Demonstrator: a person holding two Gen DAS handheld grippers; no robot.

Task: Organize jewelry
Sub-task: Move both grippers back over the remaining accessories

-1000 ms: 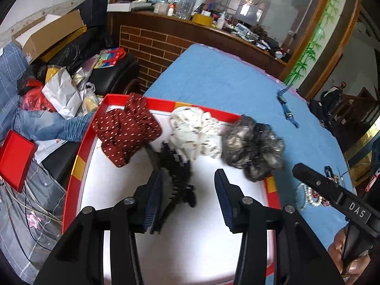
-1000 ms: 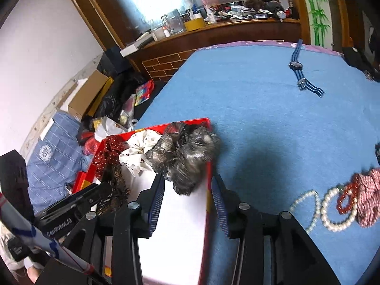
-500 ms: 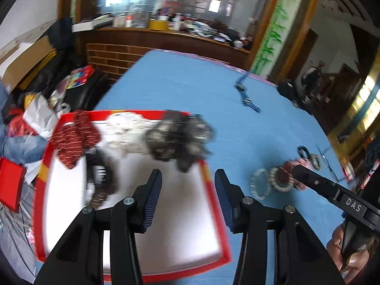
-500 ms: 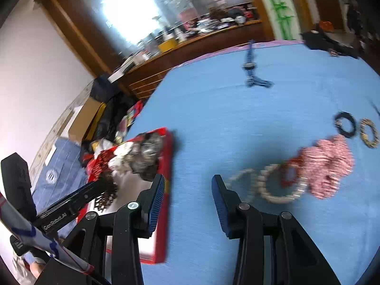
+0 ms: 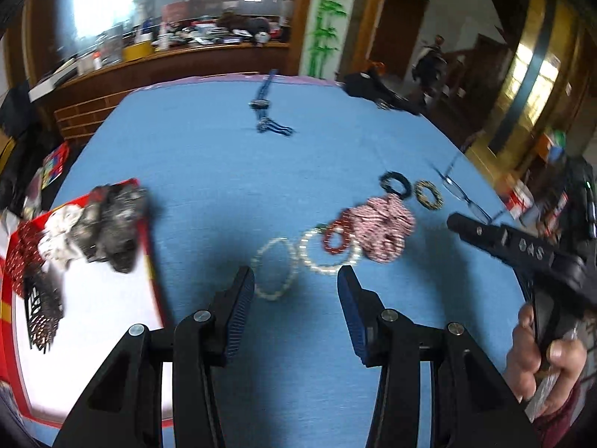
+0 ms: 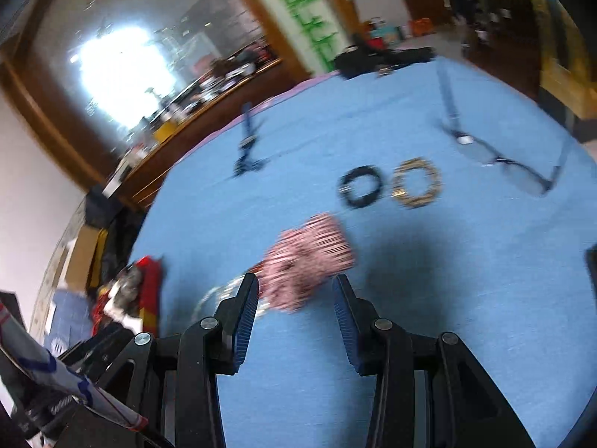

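Note:
A red-rimmed white tray [image 5: 93,321] at the left holds a dark red scrunchie [image 5: 20,257], a white one [image 5: 61,235], a grey one [image 5: 115,220] and a black hair claw [image 5: 43,317]. On the blue cloth lie two pearl bracelets [image 5: 274,272], a red bead bracelet [image 5: 337,237], a pink striped scrunchie [image 5: 382,227], a black ring bracelet [image 5: 395,183] and a gold one [image 5: 429,194]. My left gripper [image 5: 296,285] is open and empty above the pearl bracelets. My right gripper [image 6: 294,291] is open and empty just before the pink scrunchie [image 6: 308,261].
A blue-strapped watch [image 5: 266,112] lies at the far side of the table. Glasses [image 6: 511,164] lie at the right, beyond the gold bracelet [image 6: 416,183] and the black one [image 6: 361,186]. A black bag [image 5: 377,87] sits at the far right edge. Clutter lies beyond the left edge.
Both grippers have swung right, away from the tray and toward the loose bracelets and pink scrunchie. Both stay open and empty.

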